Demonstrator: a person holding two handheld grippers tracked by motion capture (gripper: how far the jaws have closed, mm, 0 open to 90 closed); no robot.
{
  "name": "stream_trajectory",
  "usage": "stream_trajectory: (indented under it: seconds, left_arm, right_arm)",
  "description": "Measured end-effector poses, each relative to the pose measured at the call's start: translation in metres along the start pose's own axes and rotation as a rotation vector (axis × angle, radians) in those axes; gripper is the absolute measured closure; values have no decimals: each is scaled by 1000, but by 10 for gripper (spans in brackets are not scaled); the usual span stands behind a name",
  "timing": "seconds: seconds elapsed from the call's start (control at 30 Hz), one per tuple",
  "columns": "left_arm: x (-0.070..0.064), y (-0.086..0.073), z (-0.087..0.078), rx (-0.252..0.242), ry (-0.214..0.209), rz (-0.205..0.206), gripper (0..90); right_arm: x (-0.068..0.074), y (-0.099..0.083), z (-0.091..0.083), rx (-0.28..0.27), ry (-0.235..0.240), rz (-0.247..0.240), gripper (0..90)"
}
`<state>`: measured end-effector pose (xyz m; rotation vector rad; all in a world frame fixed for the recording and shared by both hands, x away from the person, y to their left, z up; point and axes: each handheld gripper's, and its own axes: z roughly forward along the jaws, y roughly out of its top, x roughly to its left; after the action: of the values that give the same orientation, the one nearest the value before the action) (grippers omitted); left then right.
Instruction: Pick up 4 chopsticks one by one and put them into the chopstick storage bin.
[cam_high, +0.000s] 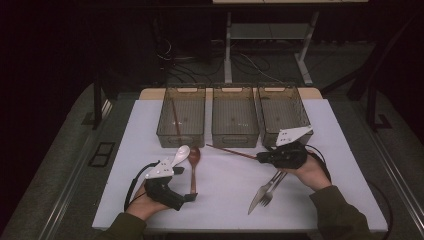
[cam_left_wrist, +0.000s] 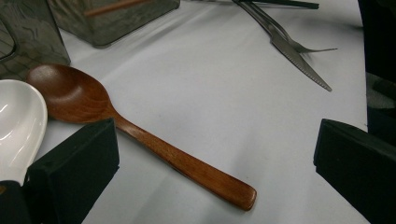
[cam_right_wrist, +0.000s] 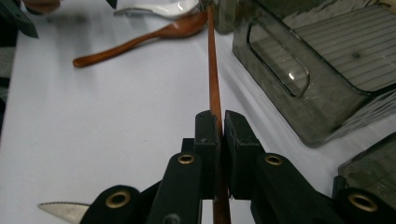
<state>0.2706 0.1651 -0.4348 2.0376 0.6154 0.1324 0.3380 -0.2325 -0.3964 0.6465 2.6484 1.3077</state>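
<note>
Right gripper view shows a thin reddish-brown wooden chopstick (cam_right_wrist: 213, 70) clamped between the two black jaws of the right tool (cam_right_wrist: 219, 122), its long axis running straight ahead from the jaws toward the far spoons. In the high view the same stick (cam_high: 231, 151) lies nearly level just above the white tabletop (cam_high: 225, 195), pointing from the right tool (cam_high: 264, 157) leftward and slightly away, its free tip in front of the middle clear grey plastic bin (cam_high: 234, 116). The leftmost clear grey plastic bin (cam_high: 181, 116) already holds a matching stick leaning inside, so I judge the coming move to be a carry up and to the left, with the stick turned to line up with that bin's length. The left tool (cam_high: 185, 183), jaws wide apart, sits low at the handle of the brown wooden spoon (cam_left_wrist: 140, 135), beside a white ceramic spoon (cam_left_wrist: 18, 126). A steel knife and fork (cam_high: 267, 190) lie just beside the right hand.
</note>
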Motion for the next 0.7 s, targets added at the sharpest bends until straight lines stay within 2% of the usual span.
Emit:
stream_trajectory:
  seconds: [0.23,0.7]
  left_arm:
    - [1,0,0,-2,6,-4,0]
    - [2,1,0,-5,13,1,0]
  right_arm:
    - [0,0,-8,-36,-4,18,847]
    - [0,8,-16,-96,-31,22,847]
